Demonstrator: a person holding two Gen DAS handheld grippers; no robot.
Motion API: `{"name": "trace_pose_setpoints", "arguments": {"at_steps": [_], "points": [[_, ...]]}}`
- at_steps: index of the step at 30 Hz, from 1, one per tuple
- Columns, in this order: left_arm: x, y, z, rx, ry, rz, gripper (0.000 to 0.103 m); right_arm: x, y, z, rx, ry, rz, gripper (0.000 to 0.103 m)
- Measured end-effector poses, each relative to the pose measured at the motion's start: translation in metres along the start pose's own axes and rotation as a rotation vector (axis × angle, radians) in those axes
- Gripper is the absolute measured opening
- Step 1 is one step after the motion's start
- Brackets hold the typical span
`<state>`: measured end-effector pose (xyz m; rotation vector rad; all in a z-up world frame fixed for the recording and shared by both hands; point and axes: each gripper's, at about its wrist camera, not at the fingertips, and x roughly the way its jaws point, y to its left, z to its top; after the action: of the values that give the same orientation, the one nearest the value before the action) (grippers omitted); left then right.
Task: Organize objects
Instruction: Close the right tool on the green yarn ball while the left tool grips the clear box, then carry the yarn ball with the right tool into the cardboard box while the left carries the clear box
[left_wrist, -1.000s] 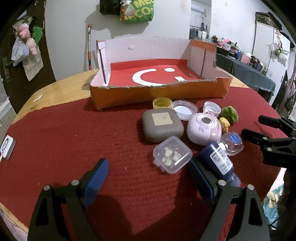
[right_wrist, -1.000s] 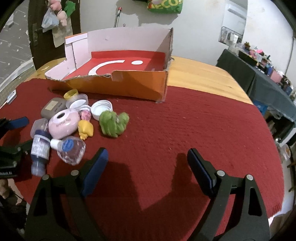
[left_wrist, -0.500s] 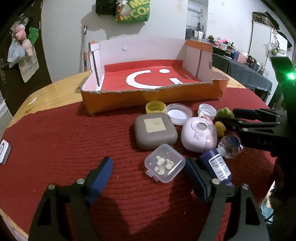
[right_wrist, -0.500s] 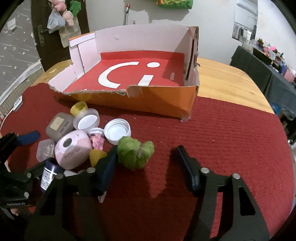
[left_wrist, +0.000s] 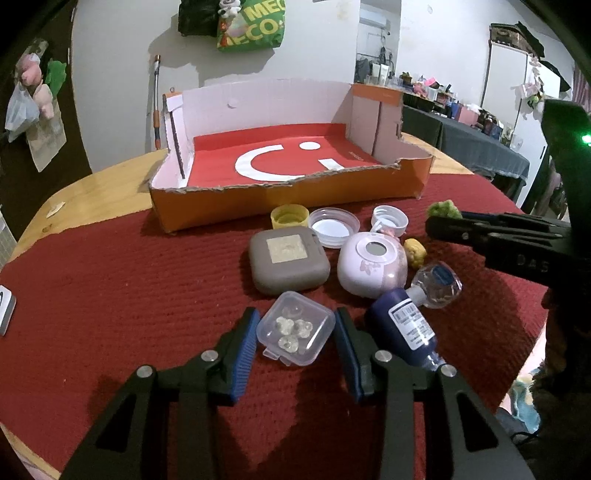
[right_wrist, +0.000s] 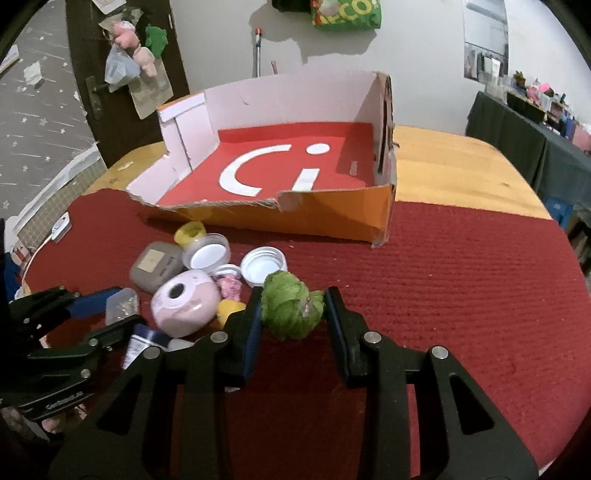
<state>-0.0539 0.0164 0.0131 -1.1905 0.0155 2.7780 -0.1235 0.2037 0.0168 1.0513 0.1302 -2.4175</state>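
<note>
My left gripper (left_wrist: 295, 328) is shut on a small clear plastic box (left_wrist: 295, 326) with pale beads inside; the box rests on the red mat. My right gripper (right_wrist: 291, 310) is shut on a green fuzzy toy (right_wrist: 290, 308), also on the mat. Beside them lie a grey square case (left_wrist: 288, 260), a pink round case (left_wrist: 373, 266), a dark blue bottle (left_wrist: 402, 326), a clear round bottle (left_wrist: 439, 284), a yellow toy (left_wrist: 415, 251), a yellow cap (left_wrist: 290, 218) and white lids (left_wrist: 334, 227). An open orange cardboard box (left_wrist: 288, 199) stands behind them.
The red mat (right_wrist: 461, 295) covers a round wooden table (right_wrist: 461, 166). A small white device (left_wrist: 5, 310) lies at the mat's left edge. A dark table with clutter (left_wrist: 480, 140) stands at the far right, and bags hang on the wall.
Both grippers have moved forward and closed: the left onto the clear plastic box, the right onto the green toy.
</note>
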Motion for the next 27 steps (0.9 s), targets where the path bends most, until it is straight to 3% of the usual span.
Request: {"name": "trace_pose_setpoints", "arguments": {"at_steps": [17,27], "points": [[-0.009,0.009,0.008,-0.01,-0.029,0.0,0.043,-0.014,0.041,-0.003,-0.084,-0.034,0.045,0.031],[-0.01,0.015,0.021,-0.011,-0.049,0.002,0.043,-0.012,0.042,0.001,-0.082,-0.03,0.064,0.031]]}}
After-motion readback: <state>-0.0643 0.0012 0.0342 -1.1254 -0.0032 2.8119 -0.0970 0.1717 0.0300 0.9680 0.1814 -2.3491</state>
